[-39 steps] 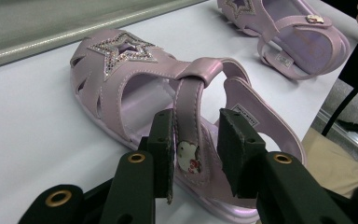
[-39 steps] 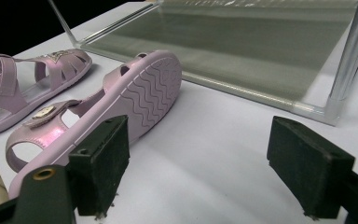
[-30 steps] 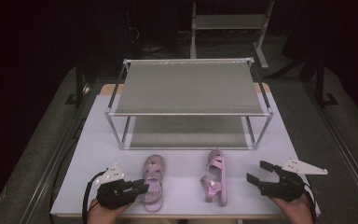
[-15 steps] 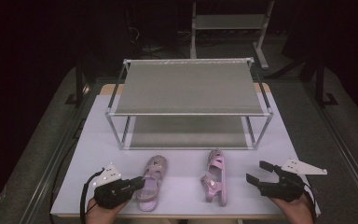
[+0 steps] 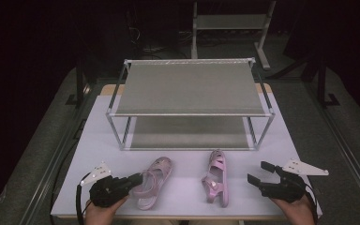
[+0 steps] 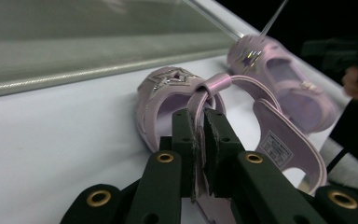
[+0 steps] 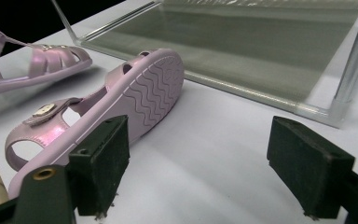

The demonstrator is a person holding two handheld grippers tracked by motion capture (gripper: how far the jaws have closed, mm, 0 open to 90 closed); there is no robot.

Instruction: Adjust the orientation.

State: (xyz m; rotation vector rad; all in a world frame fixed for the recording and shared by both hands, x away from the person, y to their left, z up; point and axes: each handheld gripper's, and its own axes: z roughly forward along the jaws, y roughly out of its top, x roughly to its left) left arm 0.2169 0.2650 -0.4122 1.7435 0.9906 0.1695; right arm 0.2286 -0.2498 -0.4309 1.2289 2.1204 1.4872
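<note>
Two pink sandals lie near the front of the white table (image 5: 98, 140). My left gripper (image 5: 135, 179) is shut on the heel strap of the left sandal (image 5: 153, 185), which slants with its toe toward the rack. In the left gripper view the jaws (image 6: 198, 128) pinch that strap, and the sandal's star-trimmed toe (image 6: 170, 86) lies beyond. The right sandal (image 5: 215, 177) rests on its side, its wavy sole (image 7: 144, 100) facing my right gripper (image 7: 205, 163). That right gripper (image 5: 258, 172) stands open just right of it, holding nothing.
A two-tier metal rack (image 5: 190, 89) with grey mesh shelves stands across the middle of the table; its lower shelf (image 7: 261, 46) is close behind the sandals. A rack post (image 7: 354, 56) rises at the far right of the right gripper view. Another shelf unit (image 5: 229, 21) stands on the floor behind.
My left gripper has drawn back toward the left front corner with the left sandal's strap in it, dragging and turning the sandal. The right gripper and right sandal have stayed still.
</note>
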